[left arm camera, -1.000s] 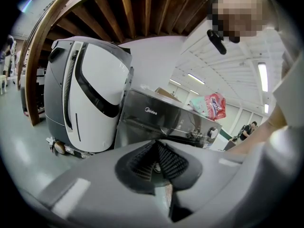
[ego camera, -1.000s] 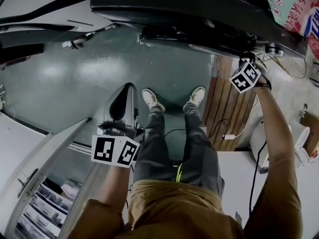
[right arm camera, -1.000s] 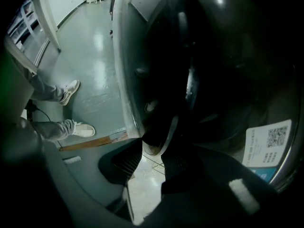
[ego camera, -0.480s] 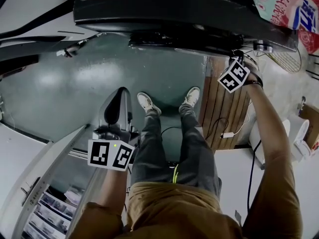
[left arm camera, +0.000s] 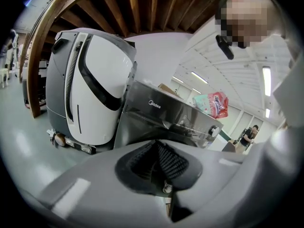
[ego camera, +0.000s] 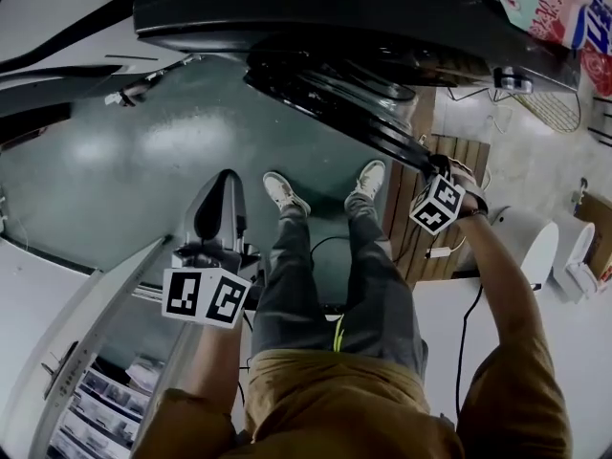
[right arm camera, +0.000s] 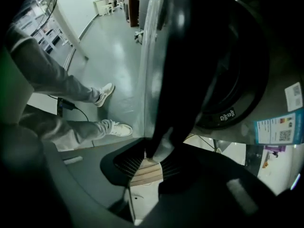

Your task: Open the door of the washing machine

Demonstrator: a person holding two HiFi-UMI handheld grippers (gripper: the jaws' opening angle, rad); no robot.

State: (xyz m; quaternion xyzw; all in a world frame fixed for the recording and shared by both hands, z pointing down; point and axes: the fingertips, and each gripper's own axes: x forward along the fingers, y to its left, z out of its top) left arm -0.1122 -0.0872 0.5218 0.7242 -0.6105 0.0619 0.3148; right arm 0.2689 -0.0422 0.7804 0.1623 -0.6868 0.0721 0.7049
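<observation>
While the right gripper (ego camera: 435, 166), jaws just closing, clamps the rim of the dark round door (ego camera: 335, 103), swung partly out from the black washing machine (ego camera: 316, 8), the left gripper (ego camera: 223, 182) hangs apart, jaws together, empty.

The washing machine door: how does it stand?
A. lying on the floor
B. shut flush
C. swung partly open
C: the door angles out from the washing machine; the right gripper, whose jaws have just been closing further, clamps its edge.
</observation>
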